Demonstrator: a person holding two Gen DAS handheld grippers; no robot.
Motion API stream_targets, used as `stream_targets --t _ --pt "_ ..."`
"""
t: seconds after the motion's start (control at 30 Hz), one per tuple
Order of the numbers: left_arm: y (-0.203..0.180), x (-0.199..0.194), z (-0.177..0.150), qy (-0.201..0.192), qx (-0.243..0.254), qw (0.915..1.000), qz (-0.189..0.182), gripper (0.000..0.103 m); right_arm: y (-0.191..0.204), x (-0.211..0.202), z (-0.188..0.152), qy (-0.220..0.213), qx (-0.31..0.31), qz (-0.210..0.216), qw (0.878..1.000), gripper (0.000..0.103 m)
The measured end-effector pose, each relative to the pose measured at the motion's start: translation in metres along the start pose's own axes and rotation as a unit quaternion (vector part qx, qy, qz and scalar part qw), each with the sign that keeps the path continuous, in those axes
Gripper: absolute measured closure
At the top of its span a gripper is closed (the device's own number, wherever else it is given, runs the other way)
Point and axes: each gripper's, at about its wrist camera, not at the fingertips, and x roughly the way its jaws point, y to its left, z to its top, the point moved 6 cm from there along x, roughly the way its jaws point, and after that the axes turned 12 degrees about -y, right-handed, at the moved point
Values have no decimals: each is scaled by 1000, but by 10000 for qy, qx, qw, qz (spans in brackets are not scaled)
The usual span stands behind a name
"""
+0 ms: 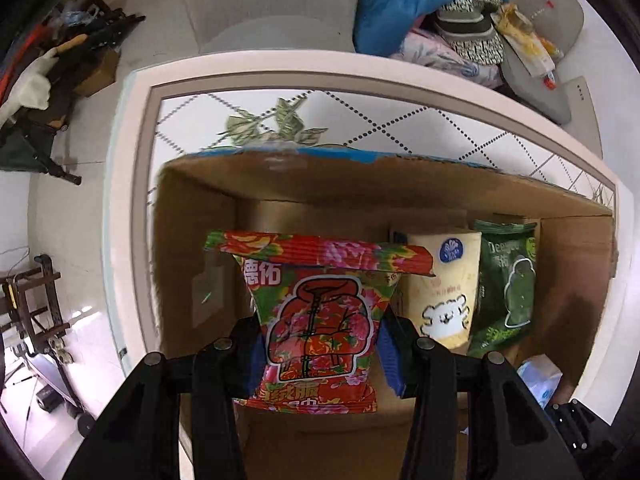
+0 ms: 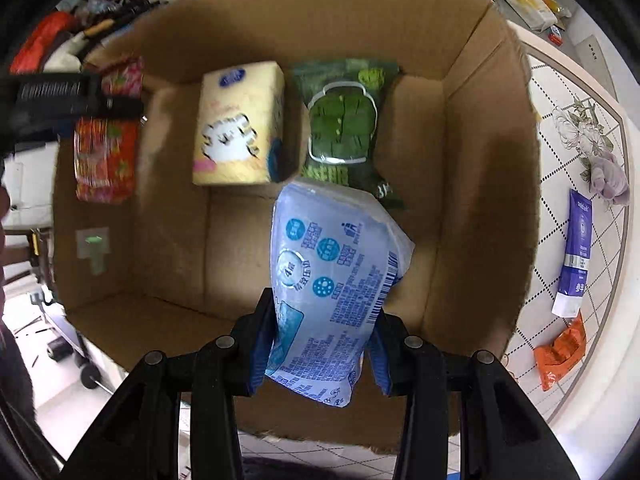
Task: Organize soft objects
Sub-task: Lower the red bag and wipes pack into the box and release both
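Left wrist view: the left gripper (image 1: pixel 322 350) points down into the open cardboard box (image 1: pixel 576 256), its jaws part-way closed and pinching the red floral pack (image 1: pixel 320 320) across its waist, so the soft pack bulges above and below the blue pads. Holding it by the middle keeps it from folding over and lets it hang straight for a drop. It hangs over the left half of the box, where the floor is bare. At about 3 o'clock from it, on the box floor, lie the cream pack (image 1: pixel 444 292) with a white cartoon animal and, just beside that, the green pack (image 1: pixel 508 284); the two sit side by side along the far wall, which reads as a row being built.

In the right wrist view the right gripper (image 2: pixel 320 344) is likewise closed on a pack, the pale blue pack (image 2: pixel 336 280), squeezed near its lower end, its top tilted toward 12 o'clock. It hangs above the box floor, near the cream and green packs. The free space on the floor from 6 to 9 o'clock suggests a second row is meant to start there.

Outside the box, on the patterned table (image 2: pixel 560 240), a blue-and-white tube (image 2: pixel 576 256) and an orange packet (image 2: pixel 560 352) lie at 3 to 4 o'clock, not yet boxed.
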Motion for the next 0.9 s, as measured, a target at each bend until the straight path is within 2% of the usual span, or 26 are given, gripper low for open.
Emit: stream_targets --t 0.17,0.27,0.33,0.37,0.53,0.67,0.9 --pt "-9 17 1 250 118 9996 -98 58 -6 15 -8 185 -93 -146 9997 58" --pt "-10 21 1 385 57 9992 -117 57 -7 22 -11 305 -114 -155 9994 48" --pt "-9 20 1 389 38 9992 -120 54 -10 20 -10 277 -42 -124 9995 35" --pt "-9 17 1 377 9 9992 -165 54 -11 18 -9 253 -7 -92 9996 34" --pt "-7 -10 2 66 -74 9997 -202 42 -18 -1 -2 128 235 39 9996 33" --pt "-7 -38 -6 -227 -9 9996 -155 41 -23 -17 1 -33 237 -5 9997 32" --pt "-8 -89 -41 -746 -29 9971 -153 41 -22 -61 -7 -387 215 13 9990 32"
